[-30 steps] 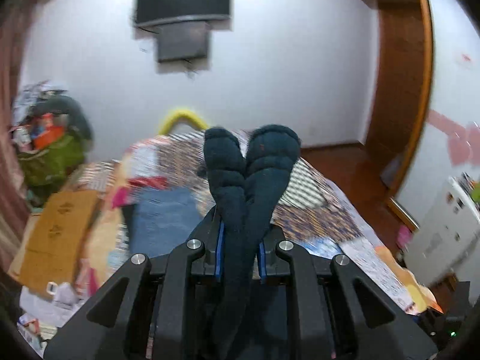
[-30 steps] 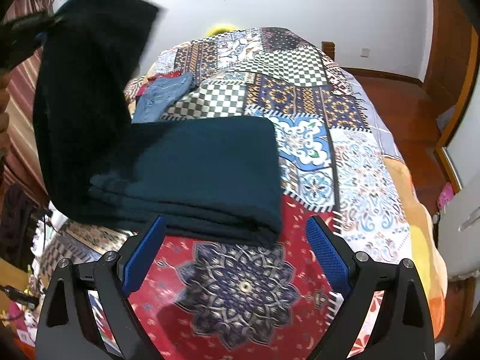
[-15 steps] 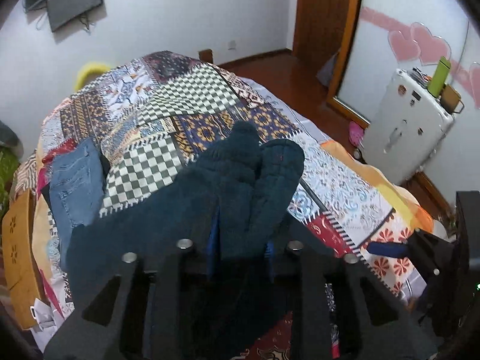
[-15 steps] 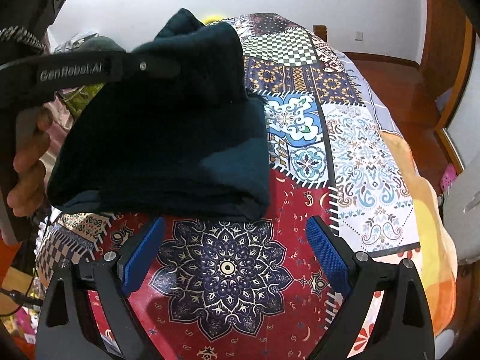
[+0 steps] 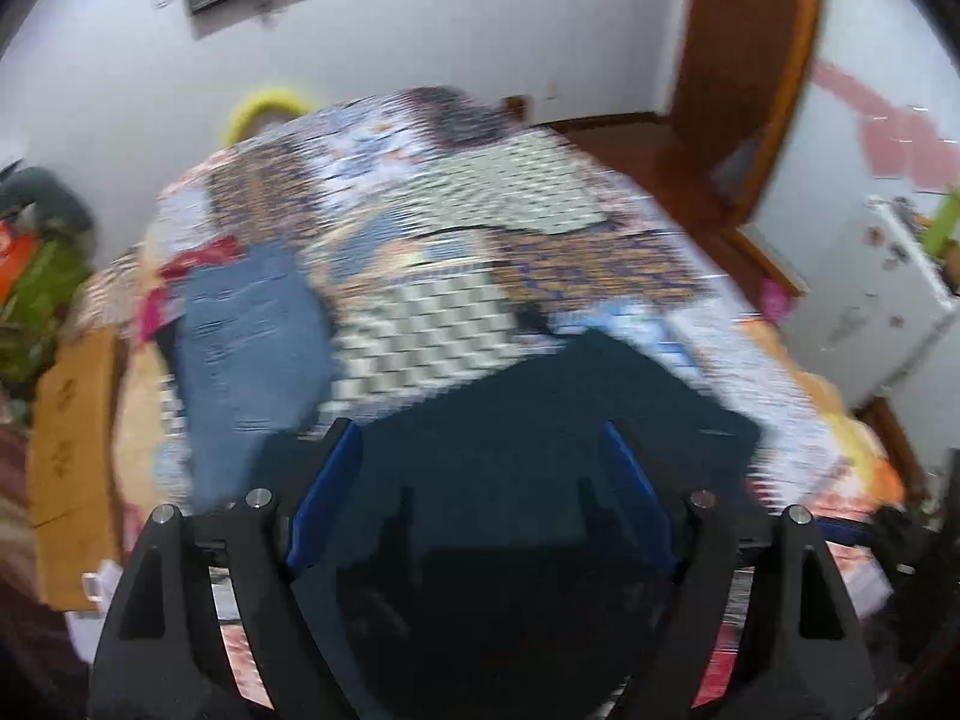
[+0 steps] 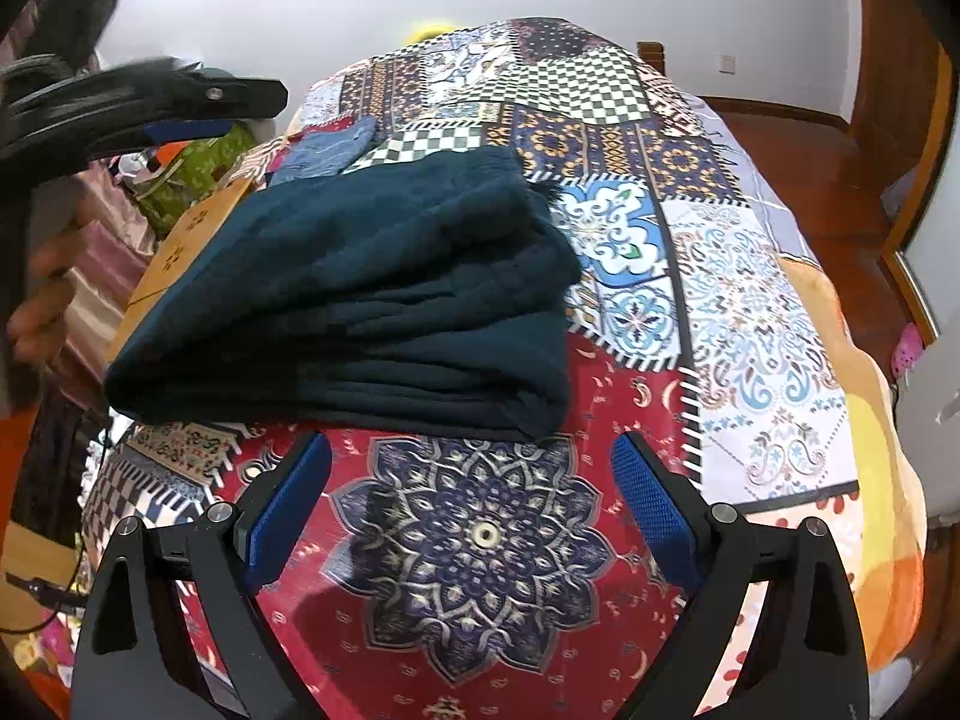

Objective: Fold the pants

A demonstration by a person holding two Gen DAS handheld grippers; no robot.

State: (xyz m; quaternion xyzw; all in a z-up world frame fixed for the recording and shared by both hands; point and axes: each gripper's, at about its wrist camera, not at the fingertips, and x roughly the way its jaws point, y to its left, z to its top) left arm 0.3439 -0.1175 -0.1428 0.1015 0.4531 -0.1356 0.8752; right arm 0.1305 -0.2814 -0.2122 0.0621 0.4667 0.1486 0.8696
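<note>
Folded dark teal fleece pants [image 6: 360, 306] are laid on the patchwork-patterned bedspread [image 6: 750, 312], bare toward its right edge; the left gripper [image 5: 480, 480] is seen opening above them, the right gripper [image 6: 474, 510] spread empty before the near fold.

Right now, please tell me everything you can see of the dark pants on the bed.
The pants are dark teal, of a thick, soft-looking cloth. They lie folded into a flat, layered stack on the patterned bedspread, with the stacked fold edges facing the right tongs, which stand open and apart from them. The left tongs are opening above them; no pad presses the cloth.
</note>
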